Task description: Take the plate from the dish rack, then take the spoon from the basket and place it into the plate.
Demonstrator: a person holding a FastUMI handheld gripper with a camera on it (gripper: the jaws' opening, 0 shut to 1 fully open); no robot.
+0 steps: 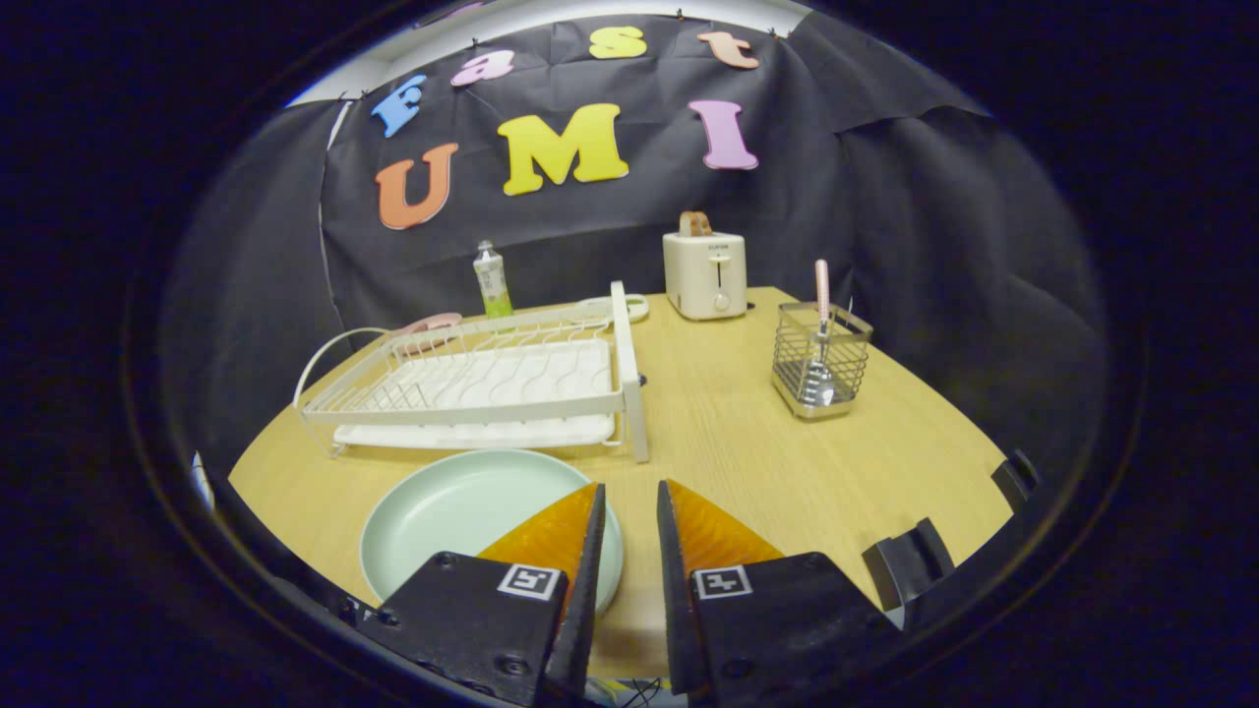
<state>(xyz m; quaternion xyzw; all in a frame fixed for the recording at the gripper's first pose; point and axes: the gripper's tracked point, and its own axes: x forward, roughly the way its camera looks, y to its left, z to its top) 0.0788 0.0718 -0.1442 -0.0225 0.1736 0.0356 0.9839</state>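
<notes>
A pale green plate (448,521) lies flat on the wooden table (748,452), just in front of the white dish rack (492,379), which holds no dishes. A spoon with a pink handle (821,285) stands upright in the wire basket (821,364), beyond my fingers and to the right. My gripper (629,487) hovers low over the near part of the table. Its orange fingers stand a narrow gap apart with nothing between them. The left finger (561,536) overlaps the plate's right rim in the view.
A white toaster (704,273) with a slice of bread in it stands at the back of the table. A small green bottle (492,280) stands behind the rack. Bare tabletop lies between the rack and the basket.
</notes>
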